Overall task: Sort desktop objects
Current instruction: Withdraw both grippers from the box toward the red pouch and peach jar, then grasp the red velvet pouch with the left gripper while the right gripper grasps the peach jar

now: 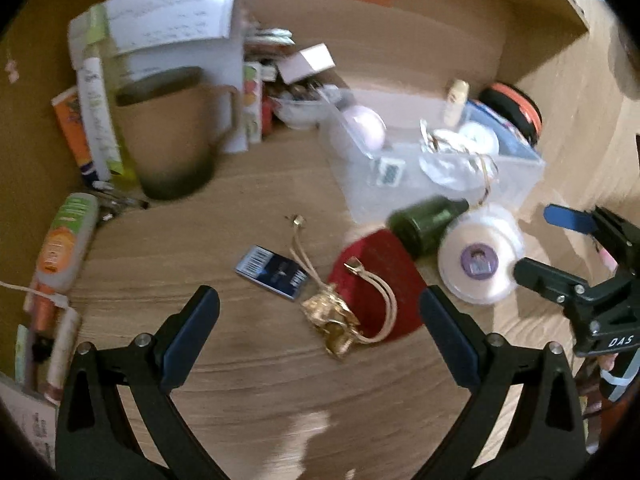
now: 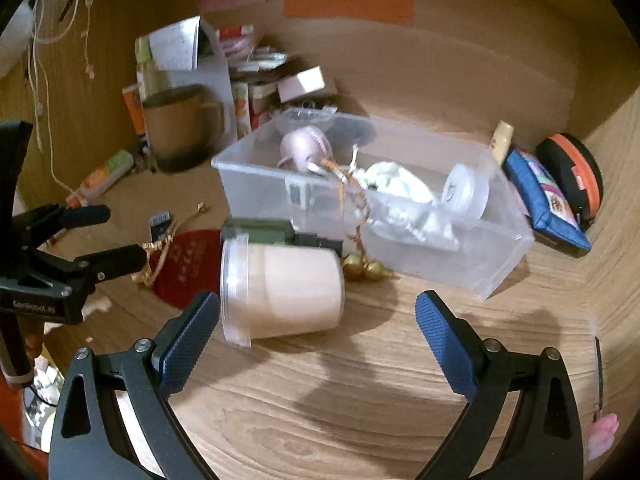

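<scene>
Left gripper (image 1: 320, 316) has its jaws spread wide, nothing between the pads, hanging over the wooden desk (image 1: 240, 380). Right under that gap sits a crumpled gold charm (image 1: 332, 320) with a beige cord, lying partly on a red round disc (image 1: 380, 280). Just to the left of the charm, a small dark blue card (image 1: 274, 272) lies flat on the desk.

Right gripper (image 2: 318, 336) is spread wide too, gripping nothing. Just ahead of its left pad, a pale pink tub with a clear lid (image 2: 280, 292) lies on its side, lid end toward the left. Touching the tub from behind is a dark green container (image 2: 260, 232), also tipped over. Beside the tub's base, small gold bells (image 2: 364, 270) rest on the desk, their braided cord running up over the wall of the clear plastic bin (image 2: 440, 256).

Inside that bin: a lilac round object (image 2: 306, 146), crumpled white material (image 2: 400, 184) and a small clear jar (image 2: 466, 190). Beyond the bin's right end, a blue pouch (image 2: 544, 204) leans against a black-and-orange round case (image 2: 576, 172). Far left, a tan mug (image 1: 176, 132) stands upright among boxes and tubes.
</scene>
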Demonstrator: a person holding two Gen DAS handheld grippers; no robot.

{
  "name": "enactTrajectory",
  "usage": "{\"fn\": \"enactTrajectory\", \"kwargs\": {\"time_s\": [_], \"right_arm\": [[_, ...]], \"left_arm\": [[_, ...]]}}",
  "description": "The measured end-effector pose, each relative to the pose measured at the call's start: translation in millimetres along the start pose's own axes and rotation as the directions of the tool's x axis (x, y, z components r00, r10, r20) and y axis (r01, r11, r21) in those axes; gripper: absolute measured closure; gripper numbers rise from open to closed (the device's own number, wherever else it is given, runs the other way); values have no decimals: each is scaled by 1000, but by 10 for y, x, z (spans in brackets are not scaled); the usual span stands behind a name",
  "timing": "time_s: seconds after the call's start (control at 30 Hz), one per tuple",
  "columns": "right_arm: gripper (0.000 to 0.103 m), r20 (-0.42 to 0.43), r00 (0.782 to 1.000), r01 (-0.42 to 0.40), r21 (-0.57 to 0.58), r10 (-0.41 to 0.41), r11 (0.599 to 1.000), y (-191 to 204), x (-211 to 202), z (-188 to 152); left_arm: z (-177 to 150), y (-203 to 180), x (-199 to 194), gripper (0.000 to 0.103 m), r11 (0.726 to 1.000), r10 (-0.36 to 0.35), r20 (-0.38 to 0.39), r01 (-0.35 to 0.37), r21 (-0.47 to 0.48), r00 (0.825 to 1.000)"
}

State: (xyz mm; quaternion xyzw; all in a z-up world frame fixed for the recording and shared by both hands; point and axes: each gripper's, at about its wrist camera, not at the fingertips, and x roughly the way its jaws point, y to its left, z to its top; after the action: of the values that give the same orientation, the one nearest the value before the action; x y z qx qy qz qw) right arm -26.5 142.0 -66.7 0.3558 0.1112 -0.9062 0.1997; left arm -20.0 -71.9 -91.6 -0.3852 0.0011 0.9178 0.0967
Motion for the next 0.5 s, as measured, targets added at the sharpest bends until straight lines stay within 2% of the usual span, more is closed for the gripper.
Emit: {"fn": "enactTrajectory", "kwargs": {"time_s": [0.2,0.3,0.5], "right_arm": [[5,-50,998,-43,-7,42,999,-16,140,-6],[5,-59,996,-62,1,62,998,-58,197,9],[6,-81,992,-100,-13,99,995,-96,326,54]], "left_arm": [[4,-99,186,2,999,-40,-91,41,4,995],[2,-124,269,2,1000,-15,-114,16,9,993],[35,-160,397,2,1000,-18,-144,17,-9,989]]}}
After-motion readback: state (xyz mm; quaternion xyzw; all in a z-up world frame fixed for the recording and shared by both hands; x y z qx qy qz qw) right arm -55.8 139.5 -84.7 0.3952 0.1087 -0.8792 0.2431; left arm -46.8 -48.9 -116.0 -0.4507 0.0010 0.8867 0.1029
